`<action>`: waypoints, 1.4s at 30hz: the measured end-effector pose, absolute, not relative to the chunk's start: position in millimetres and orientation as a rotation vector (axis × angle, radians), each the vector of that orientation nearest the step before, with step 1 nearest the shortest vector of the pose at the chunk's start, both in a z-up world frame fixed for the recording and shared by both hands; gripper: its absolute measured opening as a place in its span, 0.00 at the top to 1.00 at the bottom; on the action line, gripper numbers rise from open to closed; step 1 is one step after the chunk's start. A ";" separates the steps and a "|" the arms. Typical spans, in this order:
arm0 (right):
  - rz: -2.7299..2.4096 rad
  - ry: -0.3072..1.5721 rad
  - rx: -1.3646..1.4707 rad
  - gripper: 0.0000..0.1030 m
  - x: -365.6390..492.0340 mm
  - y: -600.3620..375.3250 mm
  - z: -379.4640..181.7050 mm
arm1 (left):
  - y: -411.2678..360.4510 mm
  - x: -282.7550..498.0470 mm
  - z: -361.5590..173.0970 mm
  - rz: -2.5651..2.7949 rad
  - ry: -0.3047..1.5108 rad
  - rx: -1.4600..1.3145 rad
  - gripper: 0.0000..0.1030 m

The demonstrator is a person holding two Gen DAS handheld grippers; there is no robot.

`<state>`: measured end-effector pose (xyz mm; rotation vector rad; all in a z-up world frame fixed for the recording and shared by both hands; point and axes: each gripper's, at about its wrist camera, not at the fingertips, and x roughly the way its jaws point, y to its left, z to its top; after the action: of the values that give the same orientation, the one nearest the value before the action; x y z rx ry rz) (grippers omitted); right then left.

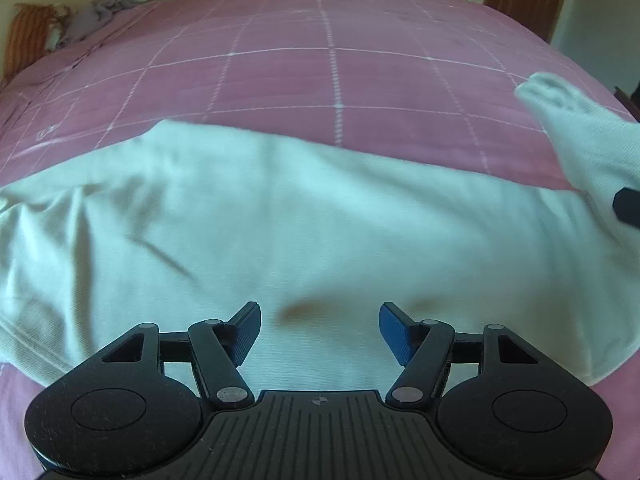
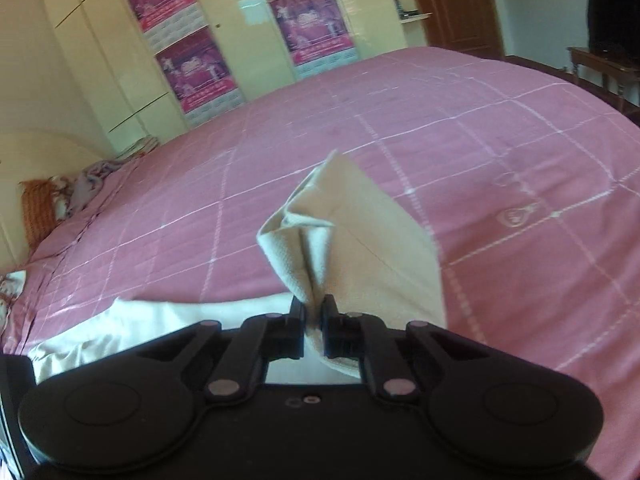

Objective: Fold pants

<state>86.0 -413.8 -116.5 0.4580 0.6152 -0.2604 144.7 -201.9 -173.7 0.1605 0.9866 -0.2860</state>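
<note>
Pale cream pants lie spread across the pink bed. My left gripper is open and empty, hovering just above the near part of the cloth. My right gripper is shut on an end of the pants and holds it lifted off the bed, the fabric bunched and standing up past the fingers. In the left wrist view that lifted end rises at the far right, with a dark part of the right gripper at the frame edge.
The pink quilt with white grid lines covers the whole bed. Pillows and crumpled cloth lie at the far left. Wardrobe doors with posters stand behind the bed, a wooden door and a side table to the right.
</note>
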 end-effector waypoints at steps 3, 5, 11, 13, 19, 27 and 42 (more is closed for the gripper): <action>-0.147 0.669 0.429 0.92 103.9 -368.0 -125.7 | -161.9 154.6 -177.1 -0.209 1.001 0.102 0.35; -0.076 0.760 0.428 0.85 118.2 -342.6 -145.1 | -138.6 160.9 -181.9 -0.167 1.027 0.050 0.35; -0.077 0.874 0.407 0.72 121.0 -324.2 -174.8 | -107.6 168.1 -186.6 -0.260 1.093 -0.147 0.35; -0.039 0.842 0.460 0.61 114.0 -335.3 -159.7 | -111.1 170.4 -184.6 -0.311 1.123 -0.222 0.30; -0.101 0.703 0.463 0.51 73.2 -360.6 -132.0 | -144.2 168.5 -184.4 -0.387 1.161 -0.294 0.11; -0.175 0.693 0.509 0.49 48.6 -387.8 -146.0 | -180.6 161.7 -199.7 -0.430 1.194 -0.370 0.12; -0.277 0.610 0.581 0.47 28.2 -414.4 -151.6 | -172.5 141.4 -164.4 -0.442 1.046 -0.486 0.83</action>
<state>28.2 -414.4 -151.6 0.5813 0.6100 -0.2772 141.4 -172.5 -164.4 -0.4860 1.0456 -0.4421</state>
